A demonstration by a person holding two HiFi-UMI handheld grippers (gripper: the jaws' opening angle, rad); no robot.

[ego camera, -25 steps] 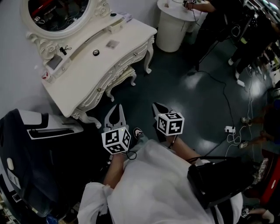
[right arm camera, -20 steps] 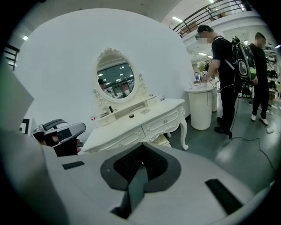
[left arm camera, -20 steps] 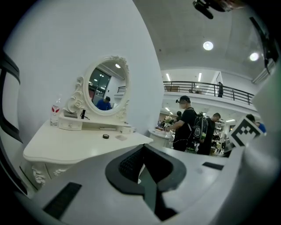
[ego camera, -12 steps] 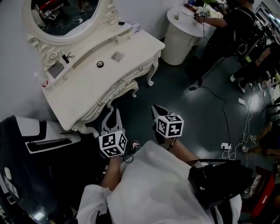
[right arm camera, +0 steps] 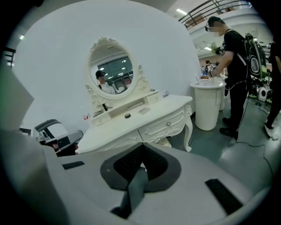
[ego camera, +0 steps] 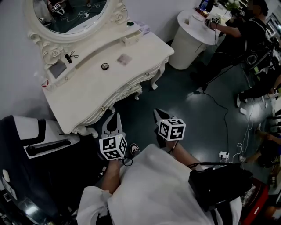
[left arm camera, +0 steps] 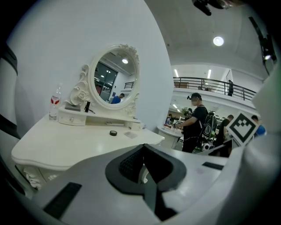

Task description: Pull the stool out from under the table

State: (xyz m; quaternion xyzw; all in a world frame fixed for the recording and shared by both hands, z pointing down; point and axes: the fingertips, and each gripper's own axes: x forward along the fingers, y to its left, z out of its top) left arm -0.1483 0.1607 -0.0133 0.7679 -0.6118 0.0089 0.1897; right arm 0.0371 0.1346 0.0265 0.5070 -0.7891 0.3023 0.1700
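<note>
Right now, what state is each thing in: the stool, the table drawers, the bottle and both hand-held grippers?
Stool: tucked under the table, not yet pulled out.
Table drawers: closed.
Bottle: upright on the table.
Left hand-held gripper: shut, empty.
Right hand-held gripper: shut, empty.

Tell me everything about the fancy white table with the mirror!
The dressing table is cream-white, seemingly painted wood, with a curvy top, carved drawer fronts with knobs and curled legs. It stands on the dark floor against the wall. An oval mirror rises at its back, a small round black thing lies on top, the stool sits tucked beneath.
</note>
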